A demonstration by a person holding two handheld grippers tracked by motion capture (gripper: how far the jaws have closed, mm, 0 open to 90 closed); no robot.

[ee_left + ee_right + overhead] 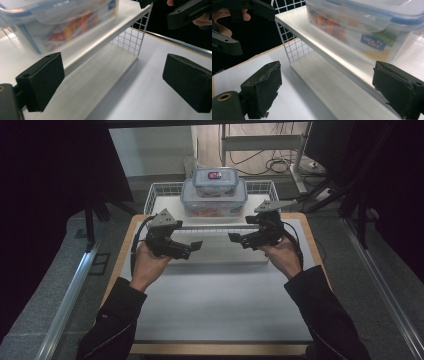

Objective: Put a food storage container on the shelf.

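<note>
Two clear lidded containers sit stacked on the top of a white wire-sided shelf (165,190) at the table's (220,305) far edge: a small container (215,181) atop a large container (214,200) holding orange-red contents. The left gripper (192,247) and right gripper (235,238) hang in front of the shelf, jaws spread wide, empty, tips facing each other.

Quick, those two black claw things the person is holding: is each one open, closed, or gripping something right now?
Left gripper: open, jaws wide apart, holding nothing.
Right gripper: open, jaws wide apart, holding nothing.
</note>
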